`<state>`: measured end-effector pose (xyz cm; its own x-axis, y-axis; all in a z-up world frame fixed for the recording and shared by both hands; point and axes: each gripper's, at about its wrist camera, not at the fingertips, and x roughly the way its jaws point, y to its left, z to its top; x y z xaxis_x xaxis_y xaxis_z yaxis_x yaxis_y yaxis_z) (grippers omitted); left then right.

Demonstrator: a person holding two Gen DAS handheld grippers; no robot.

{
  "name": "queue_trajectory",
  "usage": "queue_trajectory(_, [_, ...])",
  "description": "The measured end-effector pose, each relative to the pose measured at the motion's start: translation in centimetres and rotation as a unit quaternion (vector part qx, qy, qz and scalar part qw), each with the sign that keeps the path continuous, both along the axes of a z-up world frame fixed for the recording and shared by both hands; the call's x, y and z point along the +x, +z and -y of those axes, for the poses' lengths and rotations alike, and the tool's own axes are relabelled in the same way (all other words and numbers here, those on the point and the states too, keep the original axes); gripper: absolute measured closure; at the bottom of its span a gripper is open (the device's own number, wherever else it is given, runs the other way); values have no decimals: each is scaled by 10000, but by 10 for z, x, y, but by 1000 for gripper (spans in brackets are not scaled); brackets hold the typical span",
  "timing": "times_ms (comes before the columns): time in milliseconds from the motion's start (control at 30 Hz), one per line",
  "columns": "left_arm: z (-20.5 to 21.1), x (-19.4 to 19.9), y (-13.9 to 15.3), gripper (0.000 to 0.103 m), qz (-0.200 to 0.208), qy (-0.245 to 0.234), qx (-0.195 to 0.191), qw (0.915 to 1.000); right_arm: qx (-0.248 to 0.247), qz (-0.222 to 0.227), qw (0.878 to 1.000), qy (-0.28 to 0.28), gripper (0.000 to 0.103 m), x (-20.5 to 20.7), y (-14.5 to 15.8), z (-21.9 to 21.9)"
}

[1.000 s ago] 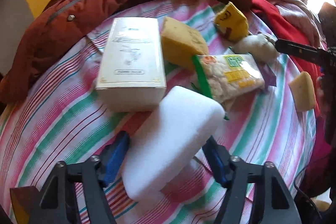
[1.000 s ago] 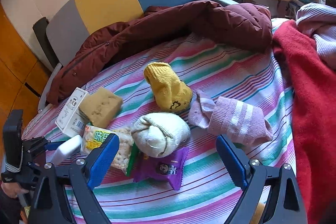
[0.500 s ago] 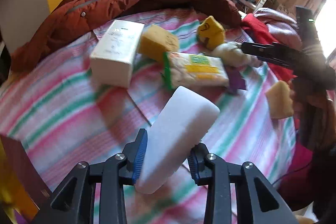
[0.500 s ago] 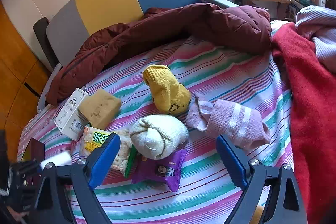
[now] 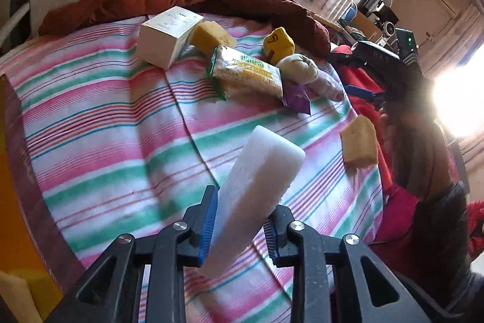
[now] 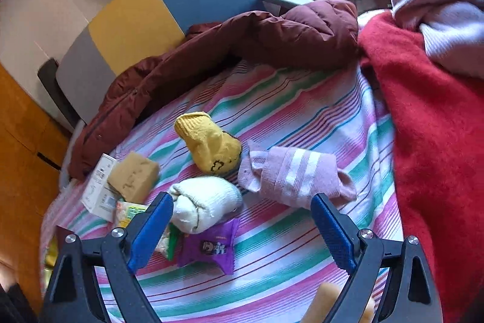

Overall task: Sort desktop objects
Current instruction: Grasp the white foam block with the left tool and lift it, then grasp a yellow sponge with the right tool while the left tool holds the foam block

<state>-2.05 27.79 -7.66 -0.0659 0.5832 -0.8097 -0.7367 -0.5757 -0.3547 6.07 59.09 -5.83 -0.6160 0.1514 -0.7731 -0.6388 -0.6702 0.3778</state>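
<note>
We read the step in hand as the carry: the left hand-held gripper (image 5: 239,227) is clamped on a white sponge block (image 5: 255,189), its blue pads pressing the block's two broad sides, and the block hangs clear above the striped cloth (image 5: 99,123) that covers the table. The block's long axis runs up and away from the jaws, leaning to the right in the left wrist view, with its rounded free end pointing toward the pile of things farther along; the lower end pokes out below the pads. The next move, as we judge it, calls for taking the block to wherever sponges are being gathered, perhaps beside the yellow sponge (image 5: 360,144) near the table's right edge, and lowering it flat before letting go, since it is held near one end and could swing. The right hand-held gripper (image 6: 242,229) stands wide with nothing between its fingers, hovering over the white rolled sock (image 6: 205,202) and the purple packet (image 6: 211,247), beside the pink sock (image 6: 296,174).
</note>
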Motion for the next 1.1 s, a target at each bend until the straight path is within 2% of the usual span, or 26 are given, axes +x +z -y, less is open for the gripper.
queue_trajectory(133, [8, 8, 2, 75, 48, -64, 131, 9999, -15, -18, 9999, -132, 9, 25, 18, -2])
queue_trajectory(233, [13, 15, 6, 75, 19, -89, 264, 9996, 66, 363, 9993, -106, 7, 41, 24, -3])
queue_trajectory(333, [17, 20, 8, 75, 40, -83, 387, 9992, 225, 1115, 9935, 17, 6, 52, 15, 6])
queue_trajectory(400, [20, 24, 12, 75, 34, -95, 447, 9990, 228, 1390, 9900, -22, 6, 58, 7, 9])
queue_trajectory(567, [34, 32, 18, 75, -33, -36, 532, 9986, -117, 1529, 9882, -29, 7, 65, -18, 17])
queue_trajectory(600, [36, 32, 19, 75, -46, -19, 547, 9985, -105, 1583, 9873, -53, 12, 64, -21, 19])
queue_trajectory(633, [40, 33, 21, 75, -68, 13, 565, 9984, -95, 1623, 9867, -62, 25, 64, -25, 22])
queue_trajectory(667, [44, 33, 22, 75, -86, 52, 584, 9982, -102, 1678, 9858, -54, 33, 63, -30, 25])
queue_trajectory(700, [49, 33, 24, 75, -94, 101, 608, 9981, -127, 1713, 9851, -48, 47, 63, -34, 26])
queue_trajectory(833, [63, 33, 31, 75, -164, 267, 705, 9970, -52, 1523, 9883, -79, 50, 70, -34, 31])
queue_trajectory(900, [72, 31, 36, 75, -209, 367, 770, 9961, -150, 1175, 9930, 4, 50, 76, -26, 37])
queue_trajectory(1100, [100, 21, 46, 75, -309, 779, 865, 9927, 89, 561, 9954, 773, 50, 67, 9, 88])
